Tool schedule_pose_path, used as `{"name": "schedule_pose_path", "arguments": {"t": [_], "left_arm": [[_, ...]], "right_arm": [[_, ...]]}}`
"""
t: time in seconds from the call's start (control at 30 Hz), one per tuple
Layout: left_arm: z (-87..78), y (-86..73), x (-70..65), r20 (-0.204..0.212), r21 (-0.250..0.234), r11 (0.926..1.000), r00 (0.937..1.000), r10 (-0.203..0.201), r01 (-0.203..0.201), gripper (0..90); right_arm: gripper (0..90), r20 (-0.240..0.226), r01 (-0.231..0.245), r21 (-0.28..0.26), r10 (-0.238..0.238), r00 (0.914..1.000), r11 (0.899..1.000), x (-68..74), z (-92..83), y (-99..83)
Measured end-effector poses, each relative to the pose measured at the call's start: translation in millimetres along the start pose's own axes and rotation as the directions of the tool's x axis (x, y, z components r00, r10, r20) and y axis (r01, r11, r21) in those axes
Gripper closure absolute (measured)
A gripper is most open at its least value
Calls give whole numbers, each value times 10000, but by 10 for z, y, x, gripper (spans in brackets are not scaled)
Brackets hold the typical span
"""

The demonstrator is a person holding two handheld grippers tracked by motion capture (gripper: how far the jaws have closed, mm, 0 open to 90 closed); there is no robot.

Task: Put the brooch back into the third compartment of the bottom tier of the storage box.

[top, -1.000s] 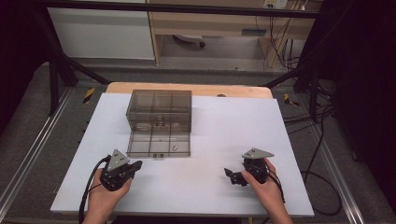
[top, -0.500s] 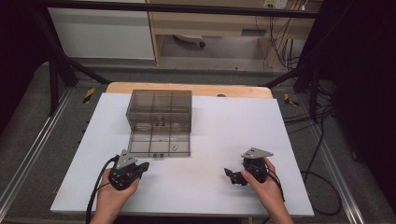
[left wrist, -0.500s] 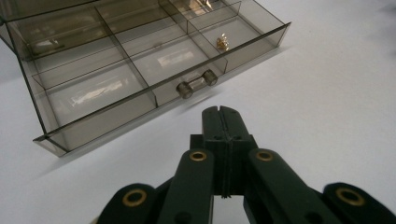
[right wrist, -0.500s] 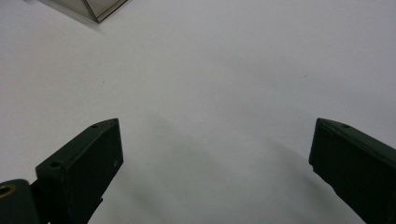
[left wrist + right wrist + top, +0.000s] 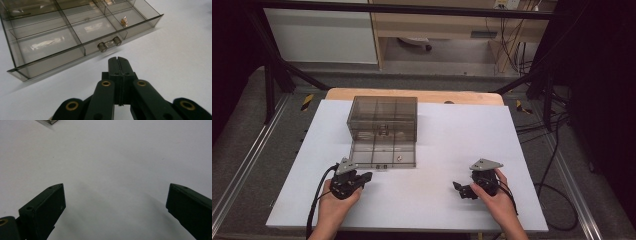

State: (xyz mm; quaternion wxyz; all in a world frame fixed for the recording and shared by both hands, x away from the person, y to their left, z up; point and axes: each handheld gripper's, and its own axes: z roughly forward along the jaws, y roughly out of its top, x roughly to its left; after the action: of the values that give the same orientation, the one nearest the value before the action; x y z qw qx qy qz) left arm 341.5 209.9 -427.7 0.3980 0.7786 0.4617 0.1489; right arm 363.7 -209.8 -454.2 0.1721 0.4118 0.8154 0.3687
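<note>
Step in hand, by judgement: approach to the pulled-out drawer [image 5: 384, 155] of the smoked-plastic drawer cabinet [image 5: 383, 119], most likely to push it home or take its knob.

Cabinet standing at the far left-centre of the white table [image 5: 452, 140]. Drawer drawn out toward the near edge, divided into compartments. Small gold-coloured item [image 5: 124, 21] lying in one front compartment, close to the front wall, at the right in the left gripper view; kind not determinable. Clear bar knob [image 5: 109, 44] projecting from the middle of the drawer front.

Left gripper [image 5: 118, 59] just near of the drawer front, close but apart from it, jaws pressed together with nothing between them, tip aimed roughly at the knob. In the high view, left gripper [image 5: 362, 176] sitting just beside the drawer's near-left corner.

Right gripper [image 5: 457, 187] well apart, near right of the table, jaws spread wide over bare table surface, holding nothing.

Next move, by judgement: a short advance away from the near edge. For a push, closed tip to meet the drawer front squarely near the knob, to avoid skewing the drawer in its slot. For a grasp, jaws to be spread first, then set either side of the knob. Risk noted of the light cabinet sliding; right gripper available to brace it.
</note>
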Motion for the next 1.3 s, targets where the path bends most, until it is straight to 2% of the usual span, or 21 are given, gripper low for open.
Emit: {"name": "schedule_pose_path", "arguments": {"t": [0.2,0.3,0.43,0.53,0.7,0.77,1.07,1.13,1.3], "left_arm": [[58,5,-30,-32,166,9993,9995,322,-322,900],[62,36,-15,-129,212,9980,9981,596,-593,900],[58,60,43,-291,257,9972,9971,706,-699,900],[66,54,76,-409,408,9966,9964,738,-722,900],[87,39,137,-545,586,9970,9971,534,-502,900],[101,36,135,-670,651,9956,9952,715,-671,900],[185,32,171,-812,852,9949,9949,606,-536,900],[212,38,178,-962,905,9939,9927,723,-636,900],[269,70,192,-1038,963,9934,9920,721,-621,900]], "right_arm": [[32,77,-381,-89,382,9992,9992,-67,-15,-30],[32,106,-342,-87,343,9994,9994,-60,-16,-26],[32,143,-332,8,332,9993,9994,-50,-11,-27],[32,144,-340,26,340,9993,9994,-52,-8,-30],[32,114,-341,35,340,9994,9994,-53,-5,-32],[31,108,-320,35,319,9994,9995,-53,-6,-32],[31,105,-326,38,325,9994,9995,-60,-9,-32],[31,109,-310,56,310,9995,9995,-59,-10,-32],[31,92,-244,108,243,9997,9996,-55,6,-32]]}}
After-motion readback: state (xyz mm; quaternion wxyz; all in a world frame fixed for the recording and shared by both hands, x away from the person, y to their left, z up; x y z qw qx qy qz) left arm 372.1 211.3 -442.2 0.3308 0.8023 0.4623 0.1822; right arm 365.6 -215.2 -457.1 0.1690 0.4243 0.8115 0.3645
